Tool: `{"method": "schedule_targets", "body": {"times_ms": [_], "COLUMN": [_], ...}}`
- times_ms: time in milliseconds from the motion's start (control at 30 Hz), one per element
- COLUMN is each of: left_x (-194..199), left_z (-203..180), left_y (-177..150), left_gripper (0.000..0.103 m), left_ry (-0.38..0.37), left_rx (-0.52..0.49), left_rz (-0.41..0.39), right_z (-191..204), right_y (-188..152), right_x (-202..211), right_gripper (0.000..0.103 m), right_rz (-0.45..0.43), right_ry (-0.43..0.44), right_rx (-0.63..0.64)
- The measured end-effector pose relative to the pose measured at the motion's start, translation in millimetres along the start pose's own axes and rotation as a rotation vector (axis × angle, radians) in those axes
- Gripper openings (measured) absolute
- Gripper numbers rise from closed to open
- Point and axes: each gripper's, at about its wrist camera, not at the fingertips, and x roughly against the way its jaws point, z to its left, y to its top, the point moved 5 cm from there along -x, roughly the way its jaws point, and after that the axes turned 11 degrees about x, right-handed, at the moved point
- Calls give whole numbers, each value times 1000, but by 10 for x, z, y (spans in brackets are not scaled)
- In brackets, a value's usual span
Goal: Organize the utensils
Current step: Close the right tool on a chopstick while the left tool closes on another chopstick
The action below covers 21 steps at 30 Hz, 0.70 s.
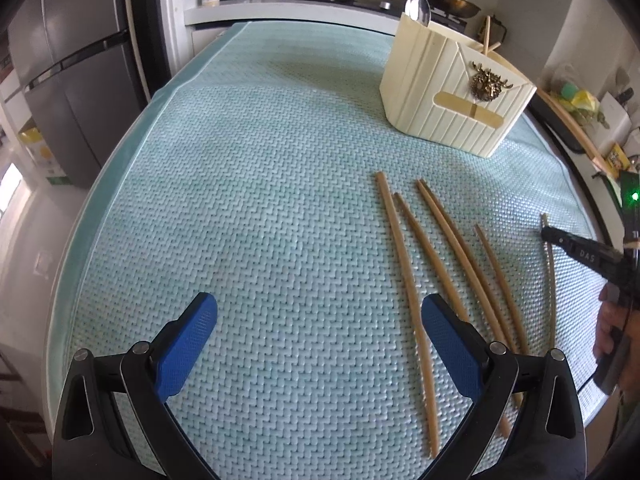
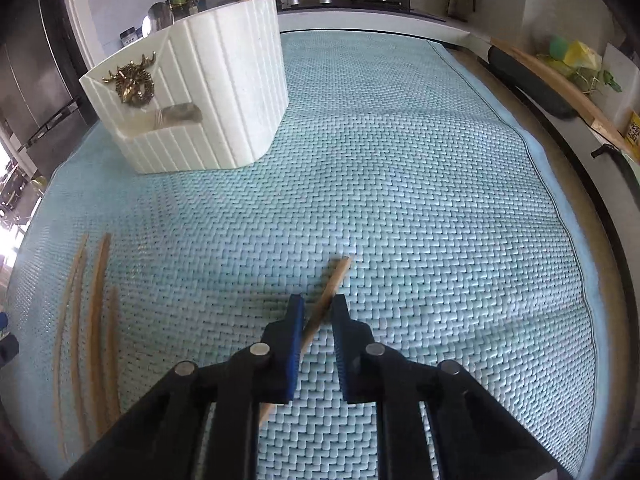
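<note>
Mat [image 1: 280, 160] covering the desk: pale aqua-green, herringbone weave, plain darker border. Utensil holder [image 1: 448, 92]: cream-white, vertical ribbing, brass-gold stag ornament [image 1: 486, 82], tan label strip. Chopsticks [image 1: 404, 264]: light tan-brown wood, unpatterned. Spoon [image 1: 418, 8]: shiny silver. Left tongs [image 1: 318, 312]: black frame, blue textured pads [image 1: 188, 344]. Right tongs [image 2: 316, 308]: black frame, blue pads. Refrigerator [image 1: 64, 80]: grey. Woks on stove: black.

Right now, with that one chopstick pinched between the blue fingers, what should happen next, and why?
Probably lift it and carry it to the white holder. The right gripper is shut on a chopstick, the holder already has chopsticks and a spoon standing in it, and more chopsticks lie on the mat beside the open left gripper.
</note>
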Motion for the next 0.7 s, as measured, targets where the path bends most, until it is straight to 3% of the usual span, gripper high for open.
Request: {"method": "schedule_targets", "body": {"times_ms": [133,333,400,633,700], "left_x": [-112,-390,-491,-683,-722], "left_z": [-189,-402,-422,-378,-376], "left_y": [140,170,160,355,438], "left_gripper": [102,100,94,88,80], "left_ry": [-15,60,81,74,56], "left_rx": [-58,-180,-200,-170,-162], "left_rz": [0,15,36,69,82], "right_z": [-2,-48,-64,-83,-122], "right_y": [-171,-386,-485,-599,-585], "right_x": [91,228,293,362,352], "right_gripper": [14,14,14,14,14], "right_rz": [10,30,33,30,29], "right_ry": [-8,-6,-4,-3,2], "right_rx": [11,-12,-9,-3,-9]}}
